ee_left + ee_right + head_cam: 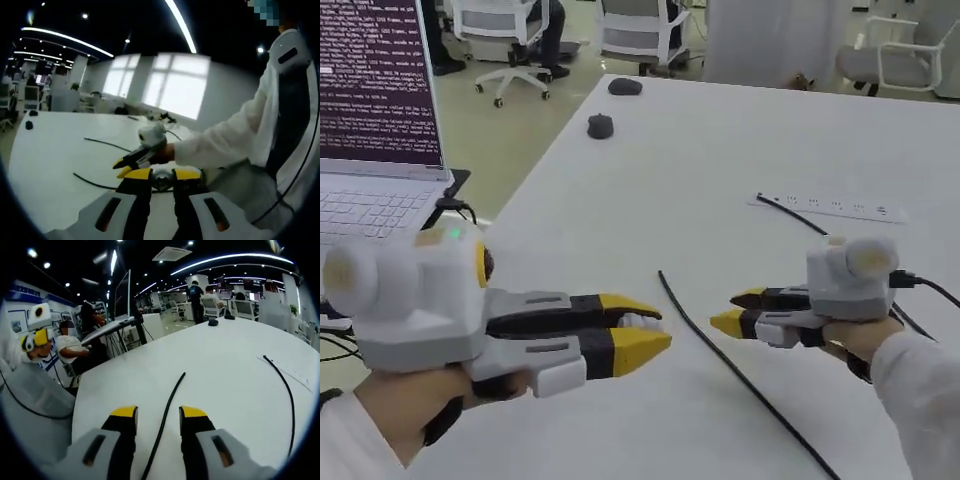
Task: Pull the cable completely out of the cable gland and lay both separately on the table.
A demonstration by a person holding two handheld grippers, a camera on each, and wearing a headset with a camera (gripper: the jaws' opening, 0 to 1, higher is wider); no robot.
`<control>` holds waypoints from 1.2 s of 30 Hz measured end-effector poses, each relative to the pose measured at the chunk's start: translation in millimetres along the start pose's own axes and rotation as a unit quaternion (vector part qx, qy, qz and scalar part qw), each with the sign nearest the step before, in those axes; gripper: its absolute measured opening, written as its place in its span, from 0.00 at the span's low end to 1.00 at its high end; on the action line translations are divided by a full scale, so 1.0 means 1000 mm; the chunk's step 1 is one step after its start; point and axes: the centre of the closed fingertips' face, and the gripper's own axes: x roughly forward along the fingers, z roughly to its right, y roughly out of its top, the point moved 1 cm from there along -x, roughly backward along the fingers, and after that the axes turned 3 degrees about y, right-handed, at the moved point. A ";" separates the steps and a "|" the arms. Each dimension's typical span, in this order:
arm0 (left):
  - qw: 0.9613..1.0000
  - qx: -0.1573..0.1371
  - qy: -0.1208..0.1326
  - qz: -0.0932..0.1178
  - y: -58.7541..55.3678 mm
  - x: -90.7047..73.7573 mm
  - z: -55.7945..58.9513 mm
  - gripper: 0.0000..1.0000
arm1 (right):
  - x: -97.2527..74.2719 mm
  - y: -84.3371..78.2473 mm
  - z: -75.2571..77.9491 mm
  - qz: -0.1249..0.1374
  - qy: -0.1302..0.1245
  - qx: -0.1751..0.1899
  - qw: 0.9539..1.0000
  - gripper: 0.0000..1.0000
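**Gland Held, Cable on the Tabletop**

The left gripper [648,326] had its fingers clamped on a small grey round piece, probably the cable gland [161,179]. The right gripper [734,310] held its fingers apart beside the black cable [720,355], which lay free on the white tabletop [720,170].

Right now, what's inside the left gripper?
A small round metal piece, probably the cable gland, sits clamped between the yellow tips of the left gripper. The tips cover its sides, so I can't tell whether anything is inside it.
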 end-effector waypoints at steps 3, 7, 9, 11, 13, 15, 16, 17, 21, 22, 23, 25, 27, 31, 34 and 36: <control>1.000 -0.003 0.005 -0.014 -0.007 0.006 -0.008 0.17 | -0.022 -0.002 -0.004 0.028 -0.013 0.025 0.999 0.35; 0.999 -0.006 0.012 -0.032 -0.016 0.021 -0.022 0.17 | -0.050 -0.004 -0.009 0.053 -0.030 0.033 0.998 0.35; 0.999 0.001 0.014 -0.043 -0.022 0.030 -0.029 0.17 | -0.060 -0.005 -0.015 0.060 -0.035 0.031 0.997 0.35; 0.998 0.009 0.010 -0.063 -0.034 0.042 -0.036 0.17 | -0.072 -0.005 -0.021 0.066 -0.039 0.030 0.997 0.36; 0.996 0.021 0.002 -0.084 -0.047 0.054 -0.041 0.17 | -0.083 -0.004 -0.026 0.075 -0.046 0.028 0.996 0.36; 0.994 0.037 -0.002 -0.098 -0.057 0.065 -0.045 0.17 | -0.093 -0.001 -0.031 0.086 -0.053 0.028 0.995 0.37; 0.994 0.041 -0.004 -0.099 -0.062 0.070 -0.047 0.17 | -0.098 0.001 -0.034 0.092 -0.057 0.029 0.994 0.37; 0.994 0.042 -0.006 -0.102 -0.066 0.073 -0.047 0.17 | -0.102 0.002 -0.036 0.095 -0.058 0.029 0.993 0.37; 0.991 0.059 -0.009 -0.119 -0.087 0.084 -0.054 0.17 | -0.119 0.005 -0.042 0.113 -0.066 0.028 0.991 0.37; 0.990 0.063 -0.008 -0.125 -0.094 0.087 -0.057 0.17 | -0.123 0.005 -0.046 0.114 -0.068 0.026 0.991 0.37; 0.990 0.064 -0.006 -0.126 -0.097 0.089 -0.059 0.17 | -0.125 0.004 -0.048 0.114 -0.070 0.024 0.991 0.37; 0.990 0.057 0.004 -0.131 -0.108 0.093 -0.067 0.17 | -0.133 0.001 -0.051 0.116 -0.078 0.023 0.990 0.37; 0.989 0.043 0.021 -0.138 -0.118 0.095 -0.075 0.17 | -0.140 0.000 -0.055 0.132 -0.085 0.036 0.987 0.37; 0.985 0.054 0.032 -0.158 -0.137 0.098 -0.081 0.17 | -0.153 -0.011 -0.056 0.141 -0.107 0.054 0.983 0.37; 0.982 0.069 0.036 -0.170 -0.147 0.100 -0.084 0.17 | -0.162 -0.017 -0.057 0.145 -0.120 0.065 0.980 0.37; 0.980 0.079 0.036 -0.180 -0.154 0.101 -0.084 0.17 | -0.167 -0.020 -0.058 0.149 -0.128 0.071 0.978 0.36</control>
